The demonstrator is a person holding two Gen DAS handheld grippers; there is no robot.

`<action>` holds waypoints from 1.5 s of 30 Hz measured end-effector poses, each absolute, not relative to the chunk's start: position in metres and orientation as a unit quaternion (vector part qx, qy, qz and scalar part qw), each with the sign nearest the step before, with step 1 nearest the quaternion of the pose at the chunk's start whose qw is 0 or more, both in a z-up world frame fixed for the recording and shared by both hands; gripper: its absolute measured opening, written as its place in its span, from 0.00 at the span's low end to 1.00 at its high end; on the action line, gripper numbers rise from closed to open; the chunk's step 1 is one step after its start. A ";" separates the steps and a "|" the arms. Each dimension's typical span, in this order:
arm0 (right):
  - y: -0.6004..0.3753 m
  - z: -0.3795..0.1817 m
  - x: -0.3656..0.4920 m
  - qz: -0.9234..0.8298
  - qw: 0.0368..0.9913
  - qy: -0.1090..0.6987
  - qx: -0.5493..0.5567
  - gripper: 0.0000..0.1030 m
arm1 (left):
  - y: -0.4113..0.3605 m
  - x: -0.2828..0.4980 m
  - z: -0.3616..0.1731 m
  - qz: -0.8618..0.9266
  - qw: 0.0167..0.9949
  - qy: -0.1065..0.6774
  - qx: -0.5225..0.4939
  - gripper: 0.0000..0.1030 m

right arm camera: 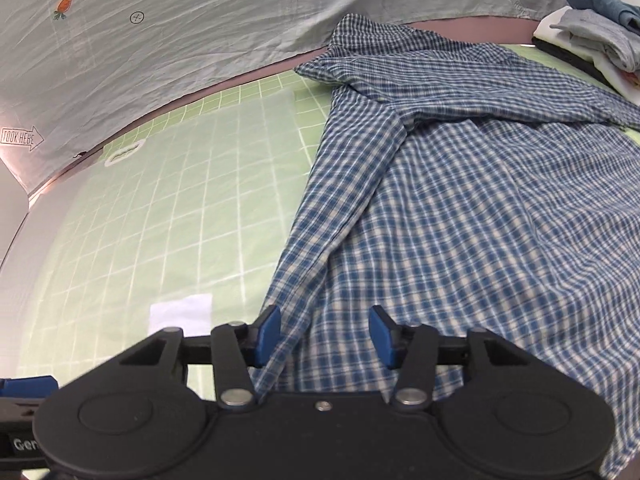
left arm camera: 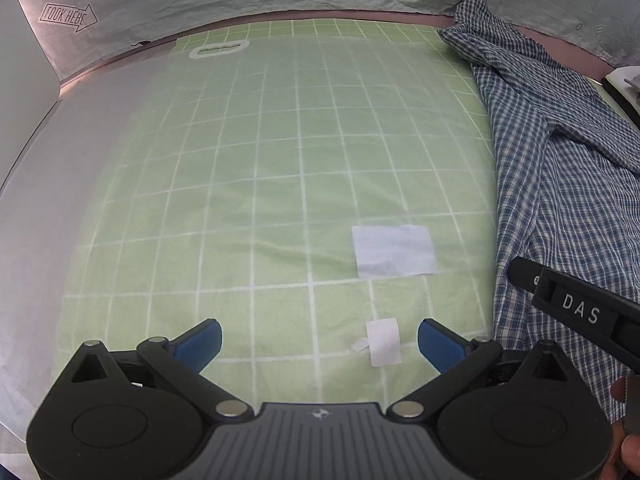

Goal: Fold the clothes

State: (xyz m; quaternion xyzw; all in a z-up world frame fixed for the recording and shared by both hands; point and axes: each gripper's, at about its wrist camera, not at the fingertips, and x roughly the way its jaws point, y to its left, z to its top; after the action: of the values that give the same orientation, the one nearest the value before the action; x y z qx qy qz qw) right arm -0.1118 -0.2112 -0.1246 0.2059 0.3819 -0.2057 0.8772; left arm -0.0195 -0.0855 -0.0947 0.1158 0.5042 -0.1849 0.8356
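Note:
A blue and white checked shirt (right arm camera: 460,208) lies spread and rumpled on the green grid mat (right arm camera: 192,216), collar end toward the far wall. My right gripper (right arm camera: 326,336) is open low over the shirt's near left edge, and the hem fabric lies between its blue pads (right arm camera: 268,332). In the left wrist view the shirt (left arm camera: 560,184) fills the right side. My left gripper (left arm camera: 320,344) is open over bare mat (left arm camera: 280,160) to the left of the shirt, with nothing between its fingers.
A grey printed sheet (right arm camera: 160,20) hangs along the back. Folded clothes (right arm camera: 600,28) are stacked at the far right. White patches (left arm camera: 394,250) lie on the mat. The right tool's black housing (left arm camera: 580,312) and a hand (left arm camera: 630,444) are close by.

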 end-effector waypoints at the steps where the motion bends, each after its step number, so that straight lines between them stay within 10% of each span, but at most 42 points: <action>1: -0.209 -0.125 -0.112 -0.199 0.877 0.383 0.212 0.46 | -0.085 -0.020 -0.095 -0.185 0.836 0.504 0.116 1.00; 12: -0.206 -0.124 -0.119 -0.154 0.877 0.389 0.236 0.20 | -0.096 -0.029 -0.098 -0.190 0.831 0.506 0.130 1.00; 45: -0.295 -0.086 -0.188 -0.153 0.887 0.349 0.261 0.02 | -0.171 -0.057 -0.083 -0.215 0.835 0.495 0.106 1.00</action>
State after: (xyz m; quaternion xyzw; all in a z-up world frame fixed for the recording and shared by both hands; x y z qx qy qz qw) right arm -0.1877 -0.2954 -0.0864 0.2613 0.3486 -0.1531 0.8870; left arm -0.0570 -0.1709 -0.0831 0.1056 0.4948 -0.2153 0.8352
